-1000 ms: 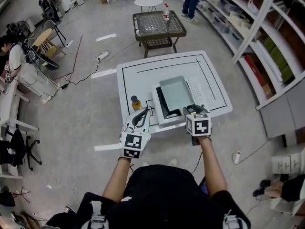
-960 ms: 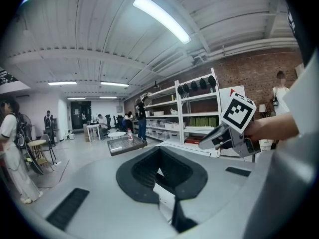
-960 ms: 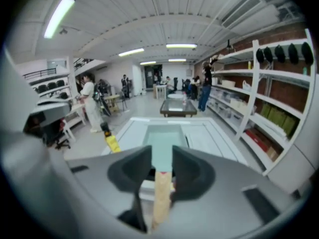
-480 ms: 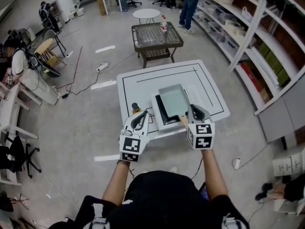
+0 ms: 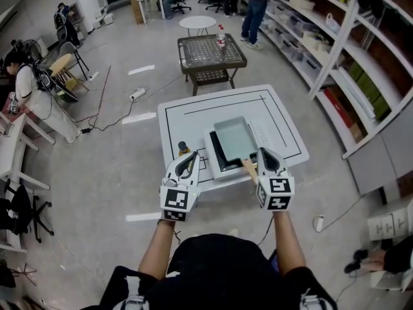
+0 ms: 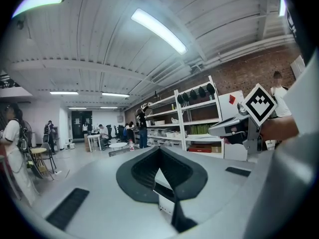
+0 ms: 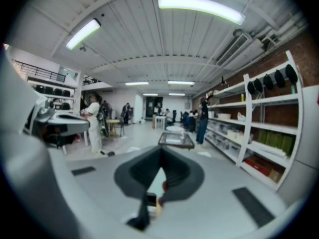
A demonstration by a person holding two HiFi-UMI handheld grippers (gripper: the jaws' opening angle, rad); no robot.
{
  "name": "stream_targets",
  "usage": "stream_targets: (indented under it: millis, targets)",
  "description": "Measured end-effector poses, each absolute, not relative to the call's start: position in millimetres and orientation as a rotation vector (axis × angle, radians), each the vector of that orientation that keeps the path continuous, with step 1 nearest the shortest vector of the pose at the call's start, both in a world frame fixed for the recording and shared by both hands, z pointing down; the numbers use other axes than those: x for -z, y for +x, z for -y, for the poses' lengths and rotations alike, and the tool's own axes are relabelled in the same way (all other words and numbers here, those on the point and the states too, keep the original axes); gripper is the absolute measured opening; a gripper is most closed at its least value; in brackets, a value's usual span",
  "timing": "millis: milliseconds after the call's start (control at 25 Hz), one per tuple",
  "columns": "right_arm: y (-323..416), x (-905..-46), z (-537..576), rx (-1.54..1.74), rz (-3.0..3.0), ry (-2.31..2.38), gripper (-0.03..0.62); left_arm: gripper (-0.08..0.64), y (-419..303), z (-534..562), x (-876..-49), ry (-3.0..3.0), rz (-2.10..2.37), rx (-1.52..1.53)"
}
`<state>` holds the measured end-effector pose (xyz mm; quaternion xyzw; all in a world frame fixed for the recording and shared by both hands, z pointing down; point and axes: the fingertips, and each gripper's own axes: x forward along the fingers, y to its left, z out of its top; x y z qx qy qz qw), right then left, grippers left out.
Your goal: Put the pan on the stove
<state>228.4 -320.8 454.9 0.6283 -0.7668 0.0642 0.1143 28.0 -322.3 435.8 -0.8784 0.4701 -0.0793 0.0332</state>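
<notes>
A grey-green rectangular pan lies on the white stove near the table's front edge. Its wooden handle points toward me. My right gripper is at that handle; its jaws have just been closing and now stand shut on it. In the right gripper view the tan handle shows low between the jaws of that gripper. My left gripper hovers left of the stove, shut and holding nothing. In the left gripper view the left gripper frames the stove.
A small yellow bottle with a black cap stands on the white table by my left gripper. Beyond are a mesh coffee table, a round table, shelving on the right, and people on the left.
My right gripper has drawn back from over the stove's front corner, risen, and closed on the wooden handle. The left gripper has lifted a little.
</notes>
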Motion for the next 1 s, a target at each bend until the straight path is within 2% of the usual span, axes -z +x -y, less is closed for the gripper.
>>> stream_targets:
  millis: [1000]
  targets:
    - [219.2, -460.3, 324.0, -0.197, 2.276, 1.799, 0.034, 0.023, 31.1, 321.7, -439.2, -2.713, -1.439, 0.23]
